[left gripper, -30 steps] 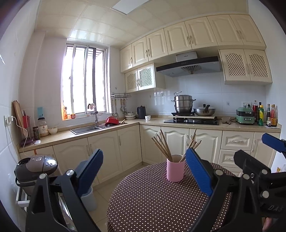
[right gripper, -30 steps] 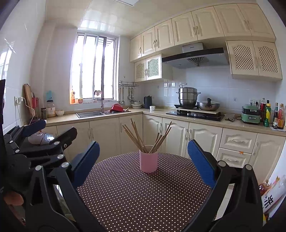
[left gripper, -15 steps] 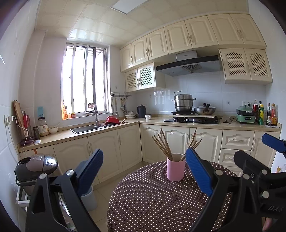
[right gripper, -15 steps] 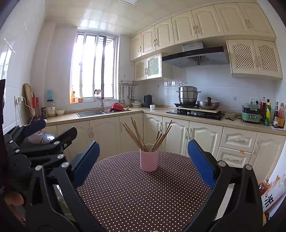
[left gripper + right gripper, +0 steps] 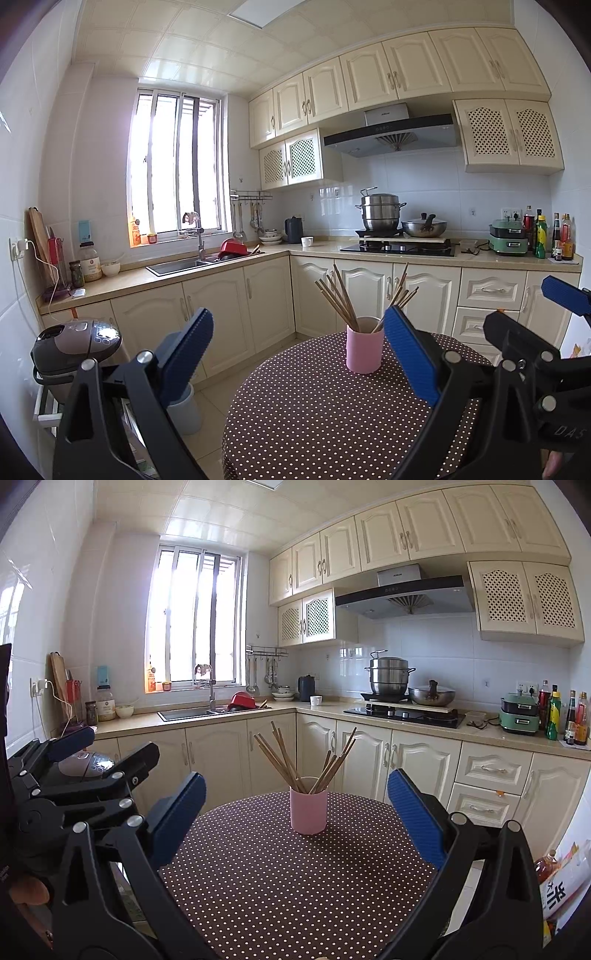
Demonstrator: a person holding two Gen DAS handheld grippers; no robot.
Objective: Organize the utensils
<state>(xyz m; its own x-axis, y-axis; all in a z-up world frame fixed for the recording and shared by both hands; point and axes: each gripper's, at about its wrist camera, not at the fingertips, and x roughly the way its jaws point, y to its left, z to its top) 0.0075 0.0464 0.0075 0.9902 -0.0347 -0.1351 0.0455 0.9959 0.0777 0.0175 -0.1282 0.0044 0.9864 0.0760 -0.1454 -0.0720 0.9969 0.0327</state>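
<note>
A pink cup (image 5: 364,349) (image 5: 308,815) stands upright on a round table with a brown polka-dot cloth (image 5: 314,417) (image 5: 295,886). Several wooden chopsticks (image 5: 341,299) (image 5: 284,760) stand fanned out in it. My left gripper (image 5: 299,354) is open and empty, held above the table's left edge, short of the cup. My right gripper (image 5: 295,812) is open and empty, with the cup centred beyond its fingers. Each gripper shows at the edge of the other's view, the right one (image 5: 554,332) and the left one (image 5: 81,775).
Cream kitchen cabinets and a counter (image 5: 406,720) run behind the table, with a sink (image 5: 192,712), a hob with pots (image 5: 402,701) and bottles (image 5: 561,716). A rice cooker (image 5: 74,343) and a pale bin (image 5: 184,410) stand left of the table.
</note>
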